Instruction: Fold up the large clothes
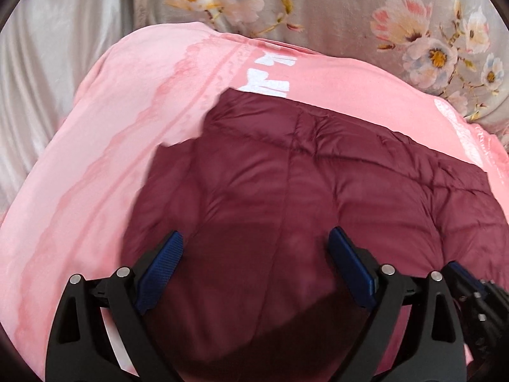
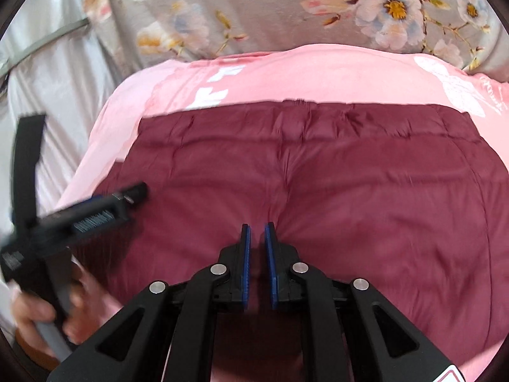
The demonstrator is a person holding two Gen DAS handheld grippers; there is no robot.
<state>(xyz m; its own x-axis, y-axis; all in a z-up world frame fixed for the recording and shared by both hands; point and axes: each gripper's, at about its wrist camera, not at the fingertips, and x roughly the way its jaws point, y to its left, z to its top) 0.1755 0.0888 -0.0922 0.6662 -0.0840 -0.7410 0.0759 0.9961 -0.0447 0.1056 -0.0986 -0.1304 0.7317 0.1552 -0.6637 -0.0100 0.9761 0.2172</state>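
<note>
A maroon quilted puffer jacket [image 1: 286, 175] [image 2: 350, 175] lies spread flat on a pink blanket [image 1: 111, 127] [image 2: 318, 73]. My left gripper [image 1: 257, 232] hovers over the jacket's near part, jaws wide open with nothing between the blue pads. In the right wrist view it shows blurred at the left [image 2: 95, 216], held by a hand [image 2: 38, 312]. My right gripper [image 2: 258, 225] is over the middle of the jacket. Its jaws are shut down to a narrow slit and I see nothing held in it. Part of it shows at the lower right of the left wrist view [image 1: 470, 286].
The pink blanket carries white print [image 1: 270, 76] and lies on a grey floral sheet [image 1: 350, 6] [image 2: 254, 6]. Shiny pale fabric [image 1: 38, 63] [image 2: 47, 79] lies to the left of the blanket.
</note>
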